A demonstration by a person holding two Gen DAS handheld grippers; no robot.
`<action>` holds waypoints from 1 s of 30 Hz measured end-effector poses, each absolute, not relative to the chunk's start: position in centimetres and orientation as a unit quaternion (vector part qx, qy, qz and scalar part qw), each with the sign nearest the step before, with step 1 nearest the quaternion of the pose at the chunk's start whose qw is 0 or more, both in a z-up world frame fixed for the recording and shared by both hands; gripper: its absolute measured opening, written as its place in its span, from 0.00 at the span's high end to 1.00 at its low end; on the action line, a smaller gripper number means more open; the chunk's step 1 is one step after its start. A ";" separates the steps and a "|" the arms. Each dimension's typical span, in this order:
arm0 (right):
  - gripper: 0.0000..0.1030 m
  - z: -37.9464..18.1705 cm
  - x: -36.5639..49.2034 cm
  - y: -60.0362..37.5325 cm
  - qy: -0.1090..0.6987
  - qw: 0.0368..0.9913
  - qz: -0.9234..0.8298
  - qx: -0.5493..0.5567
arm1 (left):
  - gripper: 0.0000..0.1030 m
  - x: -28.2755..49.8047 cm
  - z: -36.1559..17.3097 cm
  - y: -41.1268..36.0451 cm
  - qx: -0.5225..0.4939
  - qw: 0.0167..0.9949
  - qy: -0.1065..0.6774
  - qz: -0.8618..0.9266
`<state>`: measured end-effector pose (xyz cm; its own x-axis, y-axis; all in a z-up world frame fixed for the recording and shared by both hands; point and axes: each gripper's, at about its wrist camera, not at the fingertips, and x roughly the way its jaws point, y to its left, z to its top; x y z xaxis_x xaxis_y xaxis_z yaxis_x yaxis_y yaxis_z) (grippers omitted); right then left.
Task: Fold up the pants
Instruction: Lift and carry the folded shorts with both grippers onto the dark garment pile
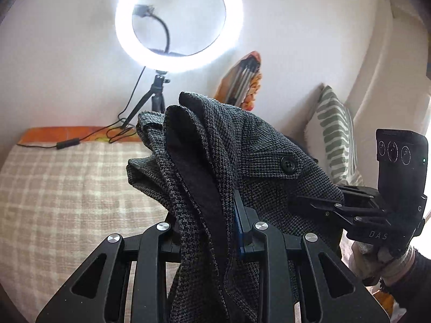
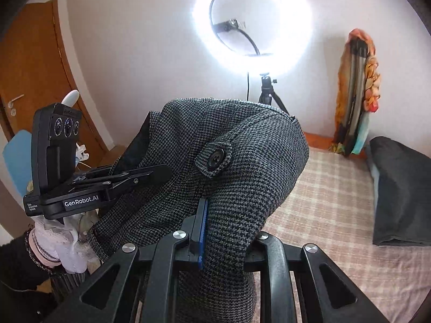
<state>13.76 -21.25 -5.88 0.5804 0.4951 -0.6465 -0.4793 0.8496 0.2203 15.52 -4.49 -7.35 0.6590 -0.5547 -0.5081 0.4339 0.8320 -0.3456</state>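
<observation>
Grey houndstooth pants (image 1: 215,167) with a black button are held up in the air over the bed. My left gripper (image 1: 231,215) is shut on the pants; the cloth drapes over its fingers and hides most of them. My right gripper (image 2: 204,215) is shut on the same pants (image 2: 229,161), near the buttoned tab. The right gripper shows in the left wrist view (image 1: 317,204), its fingers clamped on the cloth's right edge. The left gripper shows in the right wrist view (image 2: 150,175), clamped on the cloth's left edge.
A checked bed cover (image 1: 67,188) lies below. A lit ring light (image 1: 179,21) on a tripod stands at the bed's far edge, its cable trailing. A striped pillow (image 1: 334,134) is at the right. Dark folded cloth (image 2: 398,188) lies on the bed. A wooden door (image 2: 35,67) is at the left.
</observation>
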 end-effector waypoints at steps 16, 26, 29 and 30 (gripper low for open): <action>0.84 -2.9 11.1 -25.4 0.345 0.908 0.239 -0.002 | 0.77 15.1 -5.7 -9.4 -0.079 0.903 0.289 -0.307; 0.84 -2.4 11.2 -29.2 0.340 0.918 0.201 -0.019 | 0.77 16.2 -5.2 -14.6 -0.058 0.898 0.290 -0.327; 0.84 -2.4 11.5 -30.8 0.337 0.922 0.191 -0.028 | 0.77 16.8 -5.2 -16.4 -0.054 0.896 0.290 -0.332; 0.84 -2.4 11.6 -31.3 0.336 0.922 0.188 -0.029 | 0.77 17.1 -5.2 -17.1 -0.052 0.895 0.290 -0.334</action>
<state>11.65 -31.30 -2.44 0.7036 0.3277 -0.6305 -0.3660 0.9277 0.0737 17.08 -17.12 -5.19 0.6087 -0.6281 -0.4847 0.5678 0.7716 -0.2868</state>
